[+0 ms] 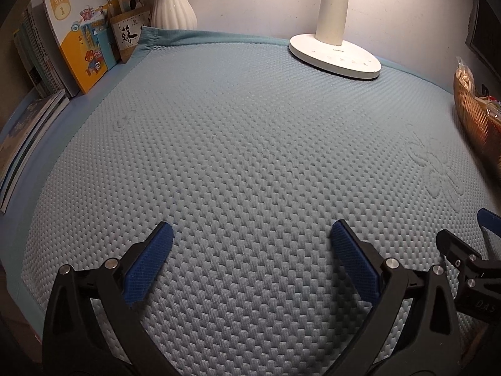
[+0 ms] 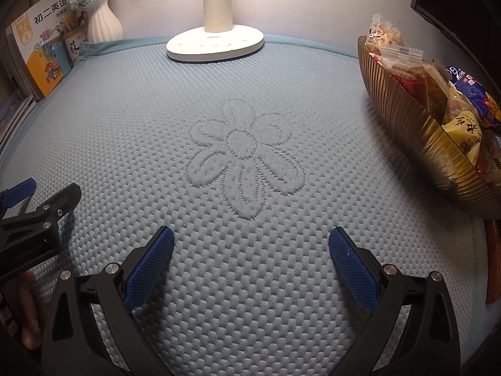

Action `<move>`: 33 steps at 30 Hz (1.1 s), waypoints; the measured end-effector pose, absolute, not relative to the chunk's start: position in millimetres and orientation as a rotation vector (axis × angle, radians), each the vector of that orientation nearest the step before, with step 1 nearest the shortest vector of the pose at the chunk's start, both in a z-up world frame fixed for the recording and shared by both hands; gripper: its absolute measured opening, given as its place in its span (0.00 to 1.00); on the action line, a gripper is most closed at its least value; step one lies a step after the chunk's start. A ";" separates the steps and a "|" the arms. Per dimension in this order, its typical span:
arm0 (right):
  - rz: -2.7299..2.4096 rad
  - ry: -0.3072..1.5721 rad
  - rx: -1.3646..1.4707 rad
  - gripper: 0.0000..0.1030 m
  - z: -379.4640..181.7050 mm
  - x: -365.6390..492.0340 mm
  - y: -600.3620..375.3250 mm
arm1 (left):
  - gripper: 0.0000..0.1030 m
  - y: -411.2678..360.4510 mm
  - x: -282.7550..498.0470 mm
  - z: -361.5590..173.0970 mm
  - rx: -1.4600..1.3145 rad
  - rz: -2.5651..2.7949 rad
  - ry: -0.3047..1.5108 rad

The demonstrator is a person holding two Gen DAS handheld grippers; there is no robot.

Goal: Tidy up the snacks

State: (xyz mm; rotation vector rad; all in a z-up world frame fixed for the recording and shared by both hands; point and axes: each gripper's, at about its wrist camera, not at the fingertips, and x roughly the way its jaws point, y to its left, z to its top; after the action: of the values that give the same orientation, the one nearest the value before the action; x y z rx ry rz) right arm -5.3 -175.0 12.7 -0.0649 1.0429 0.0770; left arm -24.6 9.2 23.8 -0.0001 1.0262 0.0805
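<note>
- L gripper point(image 1: 252, 235): jaws spread wide, nothing btwn them; blue ribbed pads point(image 1: 150, 263) angled outward at approx 7 and 5 o'clock of its own view, hovering low over the mat point(image 1: 250, 144).
- R gripper point(image 2: 251, 238): also released, jaws wide apart, empty; pointed fwd over the embossed flower point(image 2: 244, 159) stitched into the mat, which sits just ahead at 12 o'clock.
- Both grippers side by side, near each other but apart: R one's black frame & blue tip show at 4 o'clock in L wrist view; L one shows at 9 o'clock in R wrist view.
- Part of a hand point(image 2: 26, 310) visible at 8 o'clock in R wrist view, below the L gripper's body; grip details can't be told.
- Snacks point(image 2: 438, 94): piled in a ribbed brown bowl point(image 2: 404, 119) at 2 o'clock in R wrist view, on mat's right edge; clear, yellow, red & blue packets stick up above rim. Same bowl only partly seen at 3 o'clock in L wrist view.
- No loose packets on the mat btwn grippers and bowl.
- Lamp base point(image 1: 335, 53), white, at 1 o'clock in L view, on mat's far edge.
- White ribbed vase point(image 1: 173, 6) w/ flowers at 11 o'clock against the wall; pen holder point(image 1: 130, 36) beside it.
- Books point(image 1: 81, 34) leaning upright at 10 o'clock; more stacked flat at 9 o'clock.
</note>
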 end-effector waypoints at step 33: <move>0.056 0.954 -0.026 0.95 8.7 -5.0 -180.0 | 0.97 12.1 -23.2 20.8 -0.005 0.070 1.030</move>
State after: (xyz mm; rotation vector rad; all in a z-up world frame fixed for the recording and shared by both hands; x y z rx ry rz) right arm -5.0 -180.0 8.7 -0.0259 0.9537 0.0556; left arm -23.2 12.1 20.8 -0.0054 1.0299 0.0702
